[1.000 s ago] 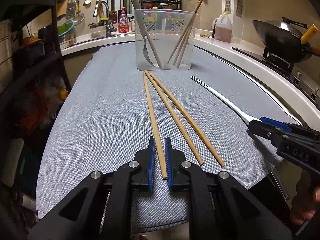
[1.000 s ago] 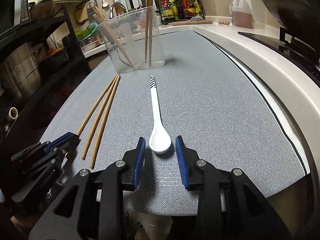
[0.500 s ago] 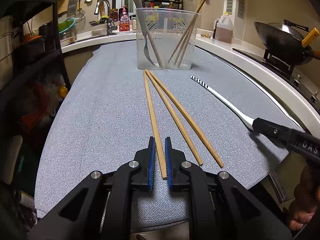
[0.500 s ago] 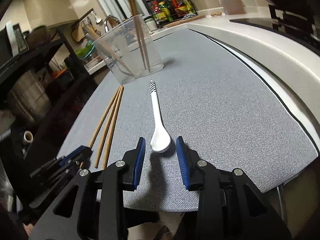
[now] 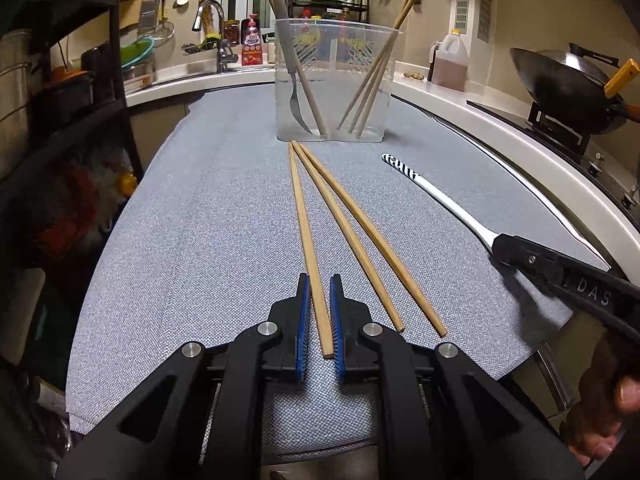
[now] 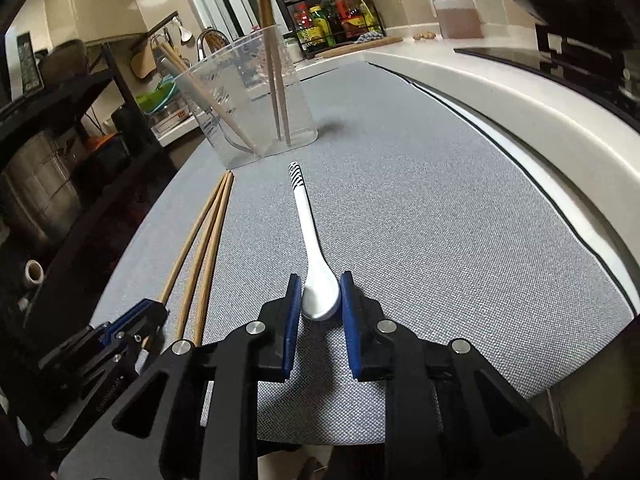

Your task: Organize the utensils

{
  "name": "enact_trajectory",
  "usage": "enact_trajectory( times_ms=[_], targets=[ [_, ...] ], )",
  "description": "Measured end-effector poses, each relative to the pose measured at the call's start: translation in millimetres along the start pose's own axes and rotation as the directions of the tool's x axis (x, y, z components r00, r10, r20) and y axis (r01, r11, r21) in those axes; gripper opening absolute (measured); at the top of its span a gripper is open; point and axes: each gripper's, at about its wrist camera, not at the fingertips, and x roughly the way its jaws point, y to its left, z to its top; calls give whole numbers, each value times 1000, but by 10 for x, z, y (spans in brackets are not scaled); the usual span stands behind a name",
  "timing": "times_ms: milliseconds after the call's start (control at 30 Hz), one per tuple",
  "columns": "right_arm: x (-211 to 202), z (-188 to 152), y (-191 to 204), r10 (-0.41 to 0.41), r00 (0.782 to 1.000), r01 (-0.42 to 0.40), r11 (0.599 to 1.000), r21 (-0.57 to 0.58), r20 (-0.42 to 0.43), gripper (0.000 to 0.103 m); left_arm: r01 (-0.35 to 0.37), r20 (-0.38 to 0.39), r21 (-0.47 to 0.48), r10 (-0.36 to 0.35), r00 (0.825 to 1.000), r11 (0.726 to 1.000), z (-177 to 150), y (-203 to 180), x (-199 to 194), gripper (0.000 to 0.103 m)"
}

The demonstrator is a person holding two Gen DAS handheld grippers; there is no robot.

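Three wooden chopsticks lie side by side on the grey mat [image 5: 192, 248]. My left gripper [image 5: 319, 280] is shut on the near end of the leftmost chopstick [image 5: 303, 216]; the other two chopsticks [image 5: 360, 236] lie free to its right. A white spoon [image 6: 306, 216] with a striped handle tip lies further right. My right gripper [image 6: 320, 280] has its jaws closing, blue pads touching both sides of the spoon's bowl. Beyond stands a clear plastic container [image 5: 340, 60] holding a fork and several chopsticks.
A white counter edge [image 5: 560, 176] curves along the mat's right side, with a wok [image 5: 568, 80] on a stove and an oil jug [image 5: 450, 60] behind. A black shelf rack [image 5: 116, 60] stands left. Sink and faucet [image 5: 212, 20] at the back. A hand [image 5: 616, 400] holds the right gripper.
The right gripper's jaws have narrowed onto the spoon's bowl, and its view has tilted slightly. The left gripper and its chopstick have not moved.
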Motion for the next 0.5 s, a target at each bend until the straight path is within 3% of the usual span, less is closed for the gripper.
enact_trajectory(
  times_ms=[200, 367, 500],
  targets=[
    [-13, -61, 128, -21, 1000, 21, 994, -108, 5, 21, -9, 8, -2, 9, 1000, 1000, -7, -12, -10, 10],
    [-75, -37, -25, 40, 999, -40, 999, -20, 0, 31, -13, 12, 3, 13, 1000, 1000, -6, -21, -9, 10],
    [-84, -20, -172, 52, 999, -52, 996, 67, -1, 32, -9, 8, 2, 9, 1000, 1000, -4, -14, -9, 10]
  ],
)
